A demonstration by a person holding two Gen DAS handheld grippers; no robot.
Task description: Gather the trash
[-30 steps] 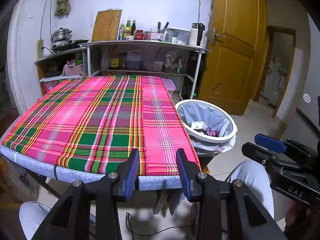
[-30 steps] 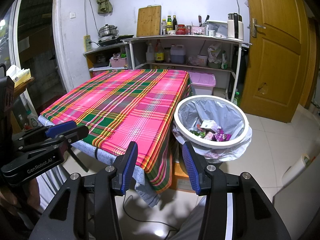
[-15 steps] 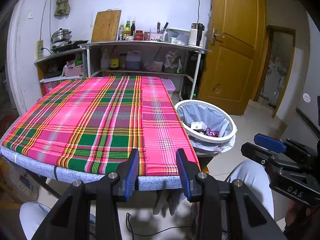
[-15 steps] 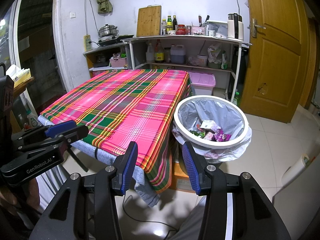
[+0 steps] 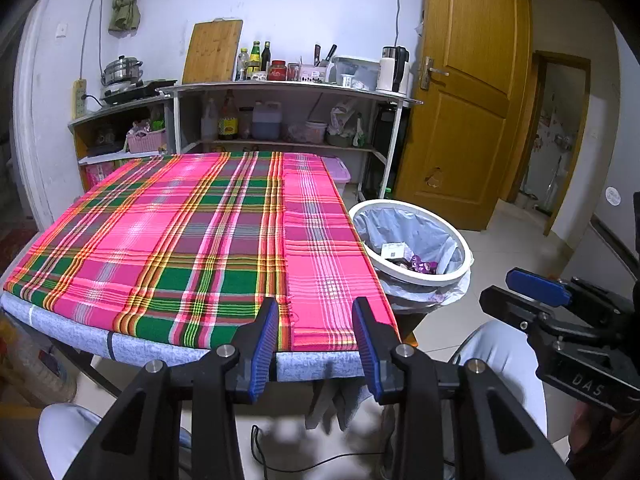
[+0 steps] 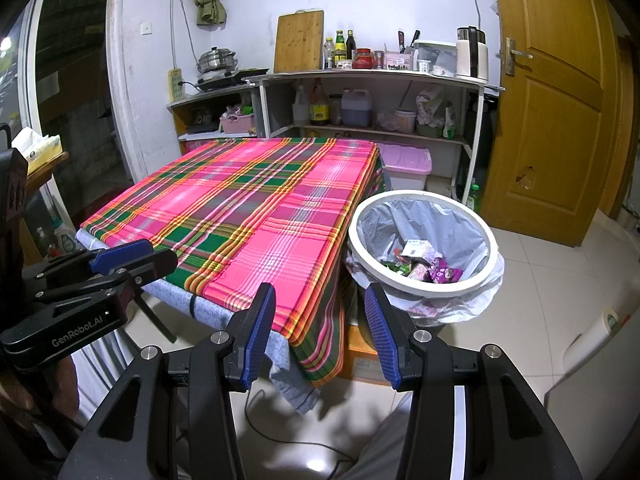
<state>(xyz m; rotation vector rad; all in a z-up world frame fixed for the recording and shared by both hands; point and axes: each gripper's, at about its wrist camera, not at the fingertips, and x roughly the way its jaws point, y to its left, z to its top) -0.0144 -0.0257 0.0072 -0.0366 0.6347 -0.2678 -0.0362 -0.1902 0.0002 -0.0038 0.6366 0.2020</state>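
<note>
A white bin [image 6: 486,264] lined with a grey bag stands on the floor at the table's right side, also in the left wrist view as the bin [image 5: 460,276]. Wrappers and a small white box [image 6: 424,264] lie inside it. The table under a pink and green plaid cloth [image 5: 192,240] carries no loose items. My left gripper [image 5: 316,320] hovers open over the near table edge, nothing between its blue pads. My right gripper [image 6: 320,312] is open too, held over the table's near right corner, left of the bin.
Shelves [image 5: 288,120] with bottles, jars, a kettle and a cutting board line the far wall. A pink-lidded box [image 6: 406,166] sits behind the bin. A wooden door [image 6: 560,100] stands at the right. A person's light-trousered knee [image 5: 504,356] is below, with a cable on the tiled floor.
</note>
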